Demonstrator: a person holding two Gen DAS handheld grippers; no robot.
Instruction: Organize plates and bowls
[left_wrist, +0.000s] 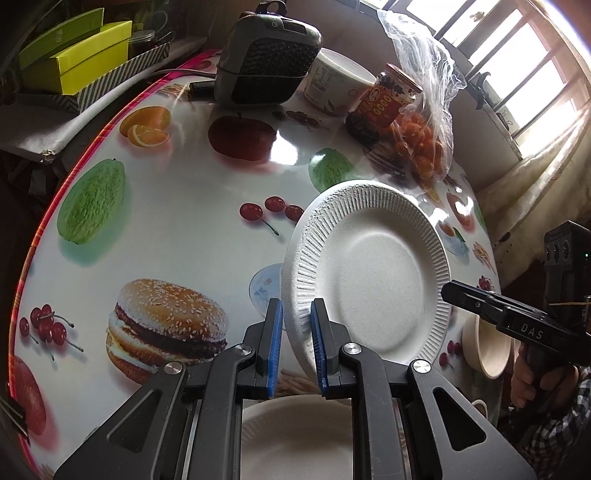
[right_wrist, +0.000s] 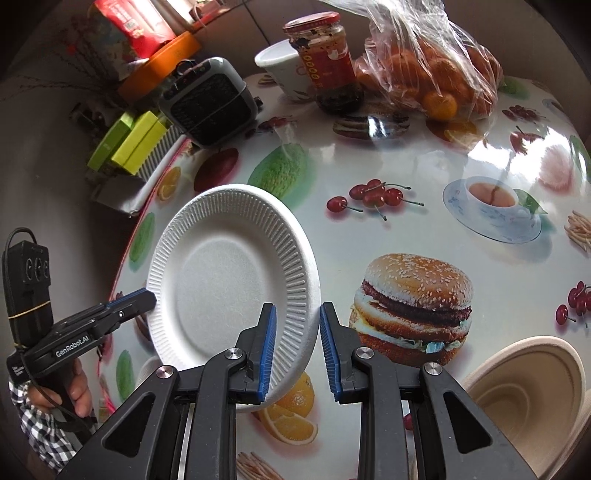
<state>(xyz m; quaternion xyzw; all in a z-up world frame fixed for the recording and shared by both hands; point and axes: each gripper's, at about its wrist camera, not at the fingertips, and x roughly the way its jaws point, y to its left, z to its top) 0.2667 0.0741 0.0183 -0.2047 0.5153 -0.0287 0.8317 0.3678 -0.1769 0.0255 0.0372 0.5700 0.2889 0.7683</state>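
Far left, off the table's edge, sit flat lime-green cardboard boxes (left_wrist: 85, 55). The round table (left_wrist: 177, 240) wears a glossy cloth printed with fruit, cherries and a sesame burger, trimmed in red. Along its back stand a boxy grey heater (left_wrist: 266, 62) with a dark grille, a white tapered tub (left_wrist: 332, 81), a glass jar (left_wrist: 384, 103) with a red label and a dark paste inside, and a crinkled clear plastic bag (left_wrist: 424, 140) of oranges.

Nearer, the left gripper (left_wrist: 296, 302), black with ridged blue pads, pinches the lower left rim of the plate (left_wrist: 373, 280). The plate is white, round, matte and grainy like pressed pulp, with a smooth well and a fluted rim. It hangs tilted over the middle of the table, its face turned up toward the cameras. The right gripper (right_wrist: 297, 306) holds the opposite rim, the plate's edge caught between its nearly closed pads; in the left wrist view its black tip meets the plate's right side. A checked sleeve (right_wrist: 33, 424) shows behind the left gripper's handle.

Directly below the left gripper lies a second plate (left_wrist: 295, 435), smooth and pale. At the right, near the table's front edge, rests a beige bowl (right_wrist: 524, 384), deep and matte, stepped rings inside
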